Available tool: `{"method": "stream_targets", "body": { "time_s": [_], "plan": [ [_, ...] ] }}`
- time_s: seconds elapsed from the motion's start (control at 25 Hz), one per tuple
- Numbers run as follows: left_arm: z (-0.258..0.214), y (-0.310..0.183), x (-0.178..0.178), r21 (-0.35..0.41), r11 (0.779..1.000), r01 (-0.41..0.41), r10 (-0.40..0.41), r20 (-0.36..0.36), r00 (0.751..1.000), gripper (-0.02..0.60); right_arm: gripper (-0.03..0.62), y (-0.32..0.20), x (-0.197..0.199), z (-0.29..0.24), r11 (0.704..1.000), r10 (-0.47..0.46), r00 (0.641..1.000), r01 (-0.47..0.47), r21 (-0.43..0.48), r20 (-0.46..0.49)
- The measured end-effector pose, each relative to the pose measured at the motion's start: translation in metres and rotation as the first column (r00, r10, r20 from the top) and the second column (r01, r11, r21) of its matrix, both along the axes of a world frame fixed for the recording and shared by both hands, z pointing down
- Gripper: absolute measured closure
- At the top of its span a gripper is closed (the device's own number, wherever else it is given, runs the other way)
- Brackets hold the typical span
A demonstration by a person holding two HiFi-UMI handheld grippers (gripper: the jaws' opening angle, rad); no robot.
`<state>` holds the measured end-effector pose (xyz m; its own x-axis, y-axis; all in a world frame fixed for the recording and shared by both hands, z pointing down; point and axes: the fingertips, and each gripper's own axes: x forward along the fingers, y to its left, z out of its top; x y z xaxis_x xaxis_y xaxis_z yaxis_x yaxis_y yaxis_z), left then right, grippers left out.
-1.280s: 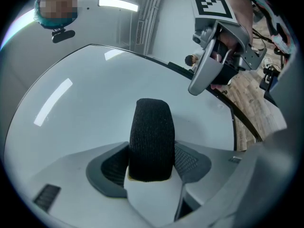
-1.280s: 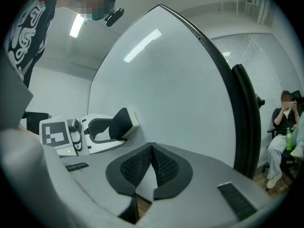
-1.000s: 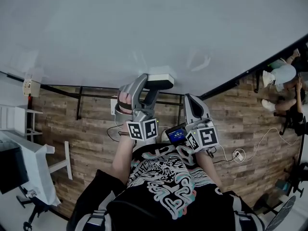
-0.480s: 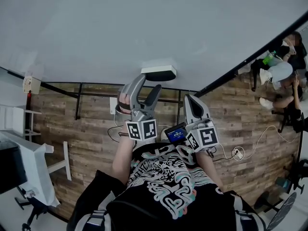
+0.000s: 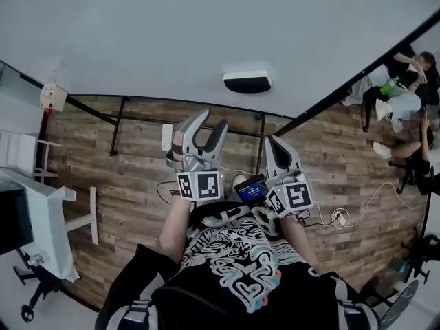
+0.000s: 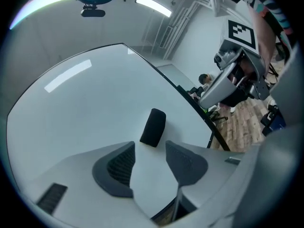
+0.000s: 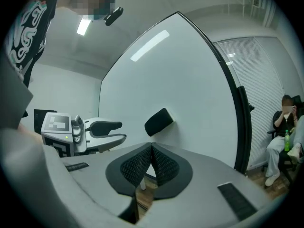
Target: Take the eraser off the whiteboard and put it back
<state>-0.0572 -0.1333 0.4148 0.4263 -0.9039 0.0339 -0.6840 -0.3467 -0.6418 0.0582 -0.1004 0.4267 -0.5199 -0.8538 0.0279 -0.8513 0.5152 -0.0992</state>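
A black eraser (image 5: 247,81) with a white back sticks to the whiteboard (image 5: 206,26), apart from both grippers. My left gripper (image 5: 212,126) hangs below it in the head view, drawn back from the board. In the left gripper view the eraser (image 6: 153,127) lies on the board (image 6: 85,94) beyond the left gripper (image 6: 150,146), which is open; its jaws have just been closing with nothing between them. My right gripper (image 5: 273,145) is alongside, and in its own view the right gripper (image 7: 152,150) is shut and empty, with the eraser (image 7: 159,121) ahead.
The board stands on a black frame (image 5: 120,126) over wooden flooring (image 5: 124,177). A white desk (image 5: 41,225) is at the left. People sit at the far right (image 5: 405,105). A cable and plug (image 5: 337,220) lie on the floor.
The left gripper let go of the eraser, which stays on the board, and both grippers pulled back from the board. The left jaws spread and then narrowed.
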Motion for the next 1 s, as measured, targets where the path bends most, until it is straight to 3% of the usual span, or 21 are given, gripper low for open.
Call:
{"method": "stream_targets", "body": {
  "time_s": [0.12, 0.2, 0.32, 0.44, 0.72, 0.88, 0.92, 1.0],
  "plan": [
    [0.0, 0.022, -0.012, -0.044, 0.999, -0.027, 0.023, -0.089, 0.996, 0.575, 0.579, 0.016, -0.012, 0.006, 1.0, -0.012, 1.0, 0.012, -0.011, -0.004],
    [0.004, 0.033, -0.02, -0.108, 0.993, -0.05, 0.029, -0.192, 0.981, 0.576, 0.58, 0.026, -0.017, 0.008, 1.0, -0.016, 1.0, 0.016, -0.016, -0.002],
    [0.01, 0.044, -0.029, -0.2, 0.977, -0.076, 0.001, -0.351, 0.936, 0.577, 0.58, 0.038, -0.021, 0.006, 0.999, -0.038, 0.999, 0.038, -0.002, 0.007],
    [0.013, 0.055, -0.025, -0.267, 0.957, -0.116, -0.016, -0.448, 0.894, 0.577, 0.58, 0.051, -0.016, 0.004, 0.998, -0.055, 0.998, 0.055, 0.002, 0.014],
    [0.005, 0.086, -0.005, -0.273, 0.958, -0.082, -0.077, -0.525, 0.848, 0.577, 0.58, 0.072, 0.017, -0.007, 0.998, -0.058, 0.998, 0.057, 0.028, 0.038],
    [0.014, 0.1, -0.006, -0.348, 0.935, -0.069, -0.155, -0.577, 0.802, 0.578, 0.58, 0.083, 0.036, -0.003, 0.999, -0.044, 0.998, 0.043, 0.014, 0.046],
    [0.015, 0.104, -0.009, -0.356, 0.933, -0.051, -0.174, -0.57, 0.803, 0.578, 0.58, 0.086, 0.038, -0.002, 0.999, -0.045, 0.998, 0.045, 0.011, 0.048],
    [0.018, 0.109, -0.013, -0.361, 0.933, 0.017, -0.21, -0.502, 0.839, 0.577, 0.58, 0.089, 0.042, 0.0, 0.999, -0.045, 0.998, 0.045, -0.001, 0.052]
  ]
}}
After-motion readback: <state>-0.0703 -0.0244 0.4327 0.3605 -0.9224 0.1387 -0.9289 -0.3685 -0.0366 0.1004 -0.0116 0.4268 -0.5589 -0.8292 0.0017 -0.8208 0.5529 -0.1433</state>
